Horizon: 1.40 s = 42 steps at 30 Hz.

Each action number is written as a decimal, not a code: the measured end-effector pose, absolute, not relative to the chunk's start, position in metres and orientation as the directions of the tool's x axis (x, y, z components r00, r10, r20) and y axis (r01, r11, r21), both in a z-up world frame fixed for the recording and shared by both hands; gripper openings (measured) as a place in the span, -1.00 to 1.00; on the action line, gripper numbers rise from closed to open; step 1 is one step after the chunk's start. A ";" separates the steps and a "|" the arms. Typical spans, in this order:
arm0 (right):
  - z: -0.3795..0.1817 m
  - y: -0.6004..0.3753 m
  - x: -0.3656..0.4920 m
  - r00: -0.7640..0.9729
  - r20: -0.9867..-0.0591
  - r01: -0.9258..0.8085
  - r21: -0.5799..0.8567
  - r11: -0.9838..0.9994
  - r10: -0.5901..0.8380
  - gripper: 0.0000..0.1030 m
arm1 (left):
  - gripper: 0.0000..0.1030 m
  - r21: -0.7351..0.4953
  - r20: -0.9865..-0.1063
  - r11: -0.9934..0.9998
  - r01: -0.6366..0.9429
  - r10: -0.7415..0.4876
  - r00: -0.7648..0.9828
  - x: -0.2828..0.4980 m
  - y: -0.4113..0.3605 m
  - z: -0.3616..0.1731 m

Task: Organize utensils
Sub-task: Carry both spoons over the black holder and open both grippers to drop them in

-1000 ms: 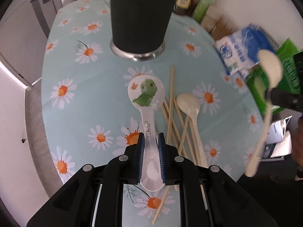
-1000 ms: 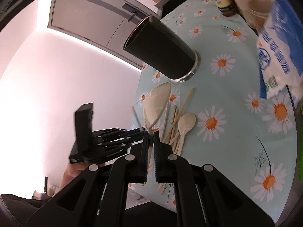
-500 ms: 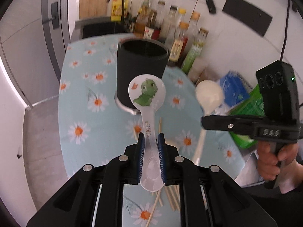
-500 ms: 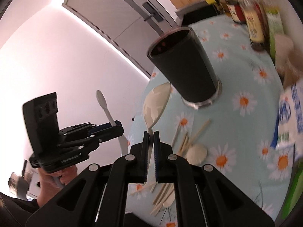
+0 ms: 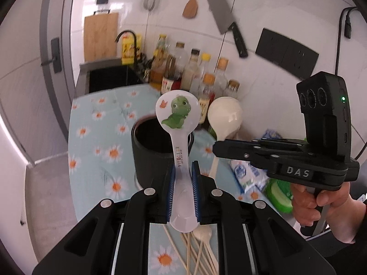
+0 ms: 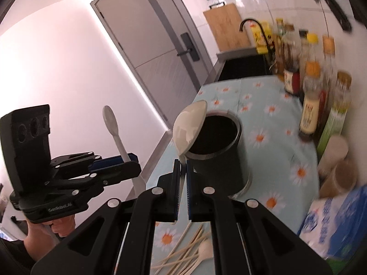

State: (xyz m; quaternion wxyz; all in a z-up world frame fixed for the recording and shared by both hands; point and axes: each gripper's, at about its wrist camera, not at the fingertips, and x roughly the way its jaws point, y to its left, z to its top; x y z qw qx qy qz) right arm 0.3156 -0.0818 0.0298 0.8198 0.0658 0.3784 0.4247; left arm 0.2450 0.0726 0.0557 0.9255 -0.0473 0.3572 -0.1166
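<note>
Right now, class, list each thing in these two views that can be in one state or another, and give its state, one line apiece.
Left gripper: shut on the dinosaur spoon.
Dinosaur spoon: held up, bowl end up.
Right gripper: shut on the cream spoon.
Cream spoon: held up, bowl end up.
Black holder: upright, mouth open.
Chopsticks: lying loose on the tablecloth.
Small spoon: lying among the chopsticks.
Cleaver: hanging on the wall.

You have three spoons in sight: one dinosaur spoon, one cream spoon and another cream spoon lying among several chopsticks. One black utensil cup stands alone, behind it roughly nine bottles.
</note>
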 end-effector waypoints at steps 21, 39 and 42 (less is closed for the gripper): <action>0.072 -0.062 0.386 0.508 -0.495 -0.613 0.368 0.699 0.705 -0.88 | -0.74 -0.248 -0.526 0.950 0.190 -0.297 0.797 0.330 0.094 0.078; 0.014 -0.047 0.403 0.431 -0.598 -0.568 0.403 0.718 0.676 -0.86 | -0.72 -0.244 -0.667 0.961 0.126 -0.261 0.698 0.358 0.089 0.009; 0.011 -0.047 0.403 0.416 -0.603 -0.559 0.420 0.715 0.680 -0.71 | -0.69 -0.245 -0.680 0.962 0.123 -0.260 0.685 0.355 0.089 0.006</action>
